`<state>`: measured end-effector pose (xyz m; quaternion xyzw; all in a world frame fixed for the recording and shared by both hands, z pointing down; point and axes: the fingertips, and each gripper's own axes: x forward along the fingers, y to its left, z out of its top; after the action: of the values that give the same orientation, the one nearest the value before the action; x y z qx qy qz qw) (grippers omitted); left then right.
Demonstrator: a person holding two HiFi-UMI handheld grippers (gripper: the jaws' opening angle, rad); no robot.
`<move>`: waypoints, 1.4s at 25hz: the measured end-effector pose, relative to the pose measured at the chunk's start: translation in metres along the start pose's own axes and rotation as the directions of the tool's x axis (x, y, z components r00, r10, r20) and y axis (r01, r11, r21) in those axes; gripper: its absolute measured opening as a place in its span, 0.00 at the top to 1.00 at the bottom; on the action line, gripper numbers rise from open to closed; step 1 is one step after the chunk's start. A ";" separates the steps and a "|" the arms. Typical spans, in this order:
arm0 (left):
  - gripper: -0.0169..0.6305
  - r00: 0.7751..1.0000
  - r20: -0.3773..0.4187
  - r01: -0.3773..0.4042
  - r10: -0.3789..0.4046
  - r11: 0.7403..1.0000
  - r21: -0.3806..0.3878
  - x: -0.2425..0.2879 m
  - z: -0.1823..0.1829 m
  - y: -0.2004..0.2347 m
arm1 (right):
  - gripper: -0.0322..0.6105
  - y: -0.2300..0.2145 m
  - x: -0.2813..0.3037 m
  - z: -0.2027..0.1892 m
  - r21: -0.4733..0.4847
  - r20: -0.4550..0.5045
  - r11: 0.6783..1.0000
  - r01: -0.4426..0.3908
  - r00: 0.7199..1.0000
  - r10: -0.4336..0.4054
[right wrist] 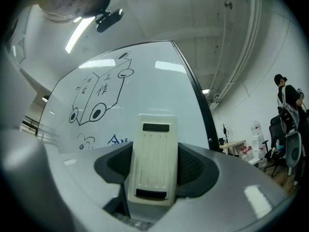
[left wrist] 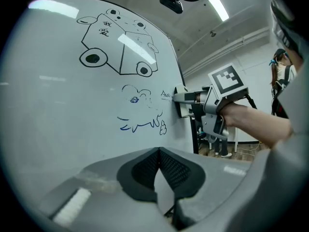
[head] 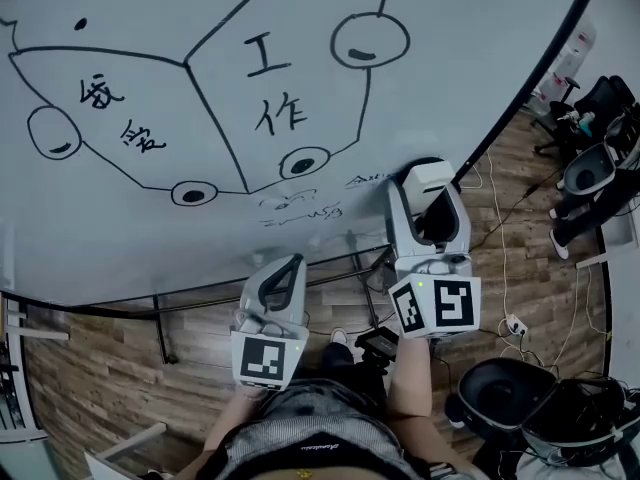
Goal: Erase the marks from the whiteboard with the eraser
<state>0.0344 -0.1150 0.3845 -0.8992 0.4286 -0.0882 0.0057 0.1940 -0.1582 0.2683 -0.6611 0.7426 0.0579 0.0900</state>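
Note:
The whiteboard (head: 150, 218) carries a large black box-car drawing (head: 215, 108) with written characters. Below it are small blue scribbles (head: 300, 208), also seen as blue scribbles (left wrist: 144, 123) in the left gripper view. My right gripper (head: 430, 190) is shut on the white eraser (head: 428, 176), which is held at the board's lower right beside a small mark (head: 365, 180). In the right gripper view the eraser (right wrist: 152, 161) stands between the jaws of that gripper (right wrist: 153, 153). My left gripper (head: 290, 268) hangs below the board, shut and empty; its pads (left wrist: 145, 168) meet.
Wooden floor lies under the board, with the board stand's leg (head: 160, 338), white cables and a power strip (head: 515, 325). Office chairs (head: 595, 163) and a black seat (head: 505, 393) crowd the right side. A person (right wrist: 288, 103) stands far right.

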 end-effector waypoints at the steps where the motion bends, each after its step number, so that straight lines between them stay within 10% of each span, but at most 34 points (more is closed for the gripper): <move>1: 0.97 1.000 -0.002 -0.001 0.001 1.000 0.002 -0.002 -0.001 0.002 | 0.55 0.010 0.000 -0.004 -0.007 -0.008 1.000 -0.005 1.000 0.005; 7: 0.97 1.000 -0.022 -0.008 0.008 1.000 -0.014 -0.010 -0.009 0.016 | 0.54 0.101 0.002 -0.032 -0.272 -0.130 0.958 -0.089 0.990 0.055; 20: 0.97 1.000 -0.012 0.009 -0.008 0.999 0.046 -0.025 -0.011 0.030 | 0.55 0.083 0.001 -0.026 -0.139 -0.130 0.979 -0.150 0.983 0.132; 27: 0.97 1.000 -0.026 -0.003 0.004 0.999 0.037 -0.025 -0.013 0.033 | 0.54 -0.026 -0.012 -0.025 -0.098 -0.129 0.986 0.138 0.980 -0.150; 35: 0.97 1.000 -0.021 -0.003 0.004 1.000 0.015 -0.018 -0.009 0.031 | 0.54 0.002 0.000 0.005 -0.067 -0.065 0.996 0.051 0.996 -0.056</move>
<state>-0.0017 -0.1202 0.3878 -0.8974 0.4296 -0.1007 0.0080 0.1925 -0.1566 0.2637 -0.6849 0.7250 0.0576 0.0451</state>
